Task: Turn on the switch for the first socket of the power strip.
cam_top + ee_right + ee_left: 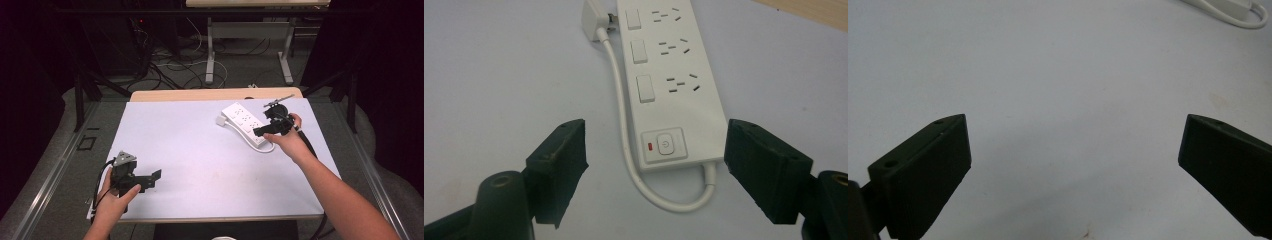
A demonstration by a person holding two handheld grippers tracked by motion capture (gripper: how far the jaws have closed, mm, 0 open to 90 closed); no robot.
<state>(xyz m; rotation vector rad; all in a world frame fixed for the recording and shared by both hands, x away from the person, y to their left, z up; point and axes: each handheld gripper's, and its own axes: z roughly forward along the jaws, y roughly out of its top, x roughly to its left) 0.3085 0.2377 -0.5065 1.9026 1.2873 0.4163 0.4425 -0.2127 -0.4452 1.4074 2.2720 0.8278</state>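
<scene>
This is a lab or recording studio, not a home. The tabletop (200,150) is covered by a plain pale sheet with a strip of bare wood at its far edge, and it stands in a dark bay hung with black curtains (30,75) on both sides. Black metal struts (82,97) brace the frame around it. On the grey floor behind, loose cables (170,67) run in tangles towards dark equipment showing a small red light (142,21). Farther back stands another table on white metal legs (210,55), like workbench furniture.
</scene>
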